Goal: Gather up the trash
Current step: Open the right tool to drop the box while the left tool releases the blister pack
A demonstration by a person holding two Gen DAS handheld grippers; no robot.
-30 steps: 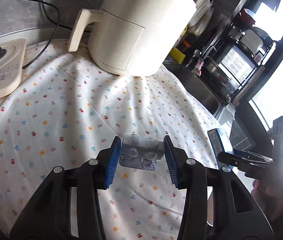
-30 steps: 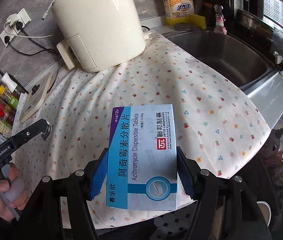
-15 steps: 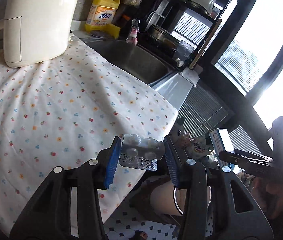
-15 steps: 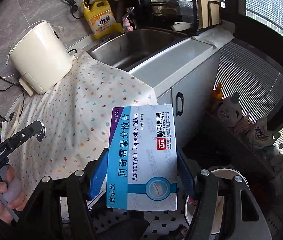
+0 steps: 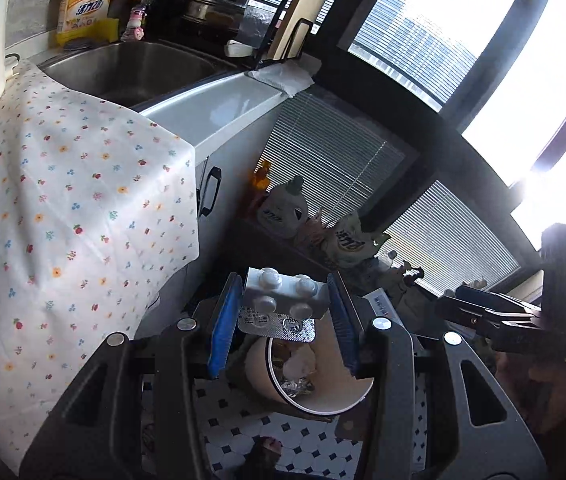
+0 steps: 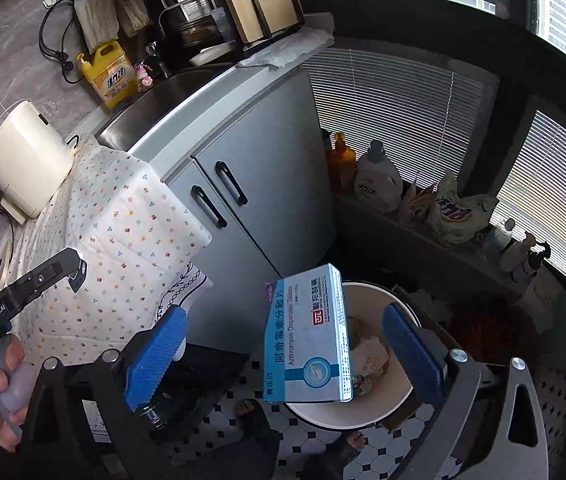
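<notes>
My left gripper (image 5: 285,316) is shut on a silver pill blister pack (image 5: 283,304) and holds it over a round white trash bin (image 5: 323,396) on the floor, with some rubbish inside. My right gripper (image 6: 283,344) is open wide. The blue and white medicine box (image 6: 307,336) hangs free between its fingers, tilted, touching neither pad, above the same bin (image 6: 383,408). The right gripper also shows at the right of the left wrist view (image 5: 495,316).
A counter under a flowered cloth (image 5: 63,208) lies to the left, with a steel sink (image 5: 135,68) and a yellow detergent bottle (image 6: 113,74) behind. Grey cabinet doors (image 6: 251,200) stand beside the bin. Bottles and bags (image 6: 379,182) line the window ledge. The floor is tiled.
Both grippers swung from the counter out over the bin on the floor. My right gripper opened and let go of the medicine box, which is falling. The left kept its blister pack.
</notes>
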